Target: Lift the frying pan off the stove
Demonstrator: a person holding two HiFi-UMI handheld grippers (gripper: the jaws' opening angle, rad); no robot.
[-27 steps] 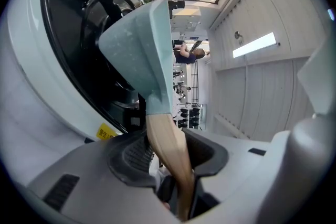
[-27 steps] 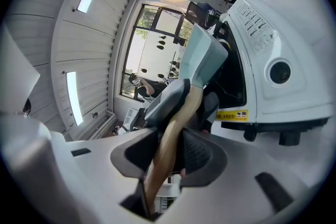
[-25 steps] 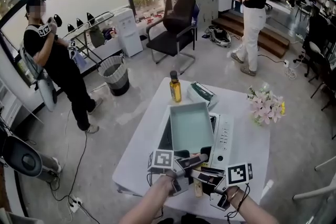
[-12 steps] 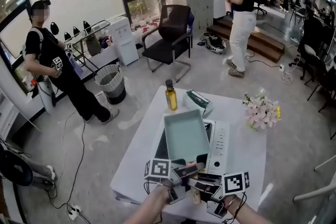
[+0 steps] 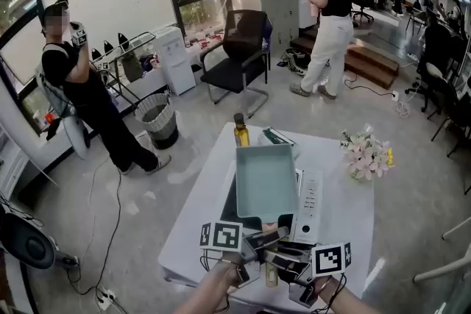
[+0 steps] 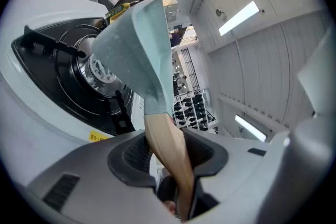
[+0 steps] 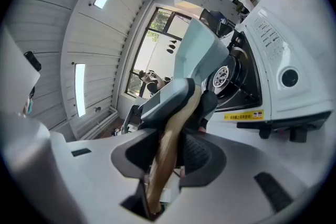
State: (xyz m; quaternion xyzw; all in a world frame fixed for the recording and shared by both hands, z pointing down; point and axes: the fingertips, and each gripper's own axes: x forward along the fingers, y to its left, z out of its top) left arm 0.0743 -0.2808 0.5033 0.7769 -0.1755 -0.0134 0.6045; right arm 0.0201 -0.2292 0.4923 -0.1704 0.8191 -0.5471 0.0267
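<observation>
Left gripper point(image 6: 167, 157) is clamping the pan's wooden handle point(image 6: 161, 136); right gripper point(image 7: 168, 157), jaws just tightening, is clamping it behind. Pan point(image 5: 265, 180) is hanging just above the stove point(image 5: 313, 198), its handle pointing back at both, the 2 grips in line

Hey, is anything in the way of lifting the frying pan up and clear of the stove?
Nothing visible does. The frying pan hangs over the stove, seemingly clear of its burner grate, with only open room above. The oil bottle stands on the table beyond the pan, out of an upward path.
</observation>
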